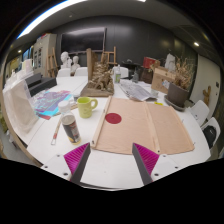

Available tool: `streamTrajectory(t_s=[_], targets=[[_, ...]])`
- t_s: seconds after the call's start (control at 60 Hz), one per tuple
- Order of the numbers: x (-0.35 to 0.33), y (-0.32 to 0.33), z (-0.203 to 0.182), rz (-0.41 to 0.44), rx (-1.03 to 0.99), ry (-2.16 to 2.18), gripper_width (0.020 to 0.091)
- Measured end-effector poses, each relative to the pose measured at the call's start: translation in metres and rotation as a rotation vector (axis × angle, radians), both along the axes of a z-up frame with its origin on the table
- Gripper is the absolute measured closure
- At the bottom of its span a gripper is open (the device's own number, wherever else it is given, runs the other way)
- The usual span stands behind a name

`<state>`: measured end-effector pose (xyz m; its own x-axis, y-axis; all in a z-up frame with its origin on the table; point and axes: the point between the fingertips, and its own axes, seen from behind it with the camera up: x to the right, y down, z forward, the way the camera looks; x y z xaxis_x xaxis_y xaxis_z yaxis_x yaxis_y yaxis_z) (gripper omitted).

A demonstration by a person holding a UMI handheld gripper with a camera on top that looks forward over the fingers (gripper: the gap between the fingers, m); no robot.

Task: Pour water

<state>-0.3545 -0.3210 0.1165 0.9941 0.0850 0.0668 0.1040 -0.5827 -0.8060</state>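
Approach step, nothing held: gripper (112, 160) fingers apart and empty over the white worktop (110, 168). Grey tumbler (71, 129) ahead-left, green mug (87, 106) just beyond it. Next: likely reach left and close on the tumbler.

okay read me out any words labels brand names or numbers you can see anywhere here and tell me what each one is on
No text can be read anywhere in this view.
The can beside the green mug: any label is too small and blurred to read.
Red coaster, cardboard sheet and white table: no visible print.
The gripper is open, holding nothing.
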Motion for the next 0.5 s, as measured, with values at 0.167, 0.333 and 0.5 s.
streamTrajectory(t_s=[0.167,0.333,0.5], targets=[[-0.088,0.012,-0.018,0.057,0.023,0.026,0.0245],[-0.136,0.053,-0.035,0.049,0.096,0.026,0.0244],[-0.16,0.1,-0.055,0.037,0.159,0.039,0.0278]])
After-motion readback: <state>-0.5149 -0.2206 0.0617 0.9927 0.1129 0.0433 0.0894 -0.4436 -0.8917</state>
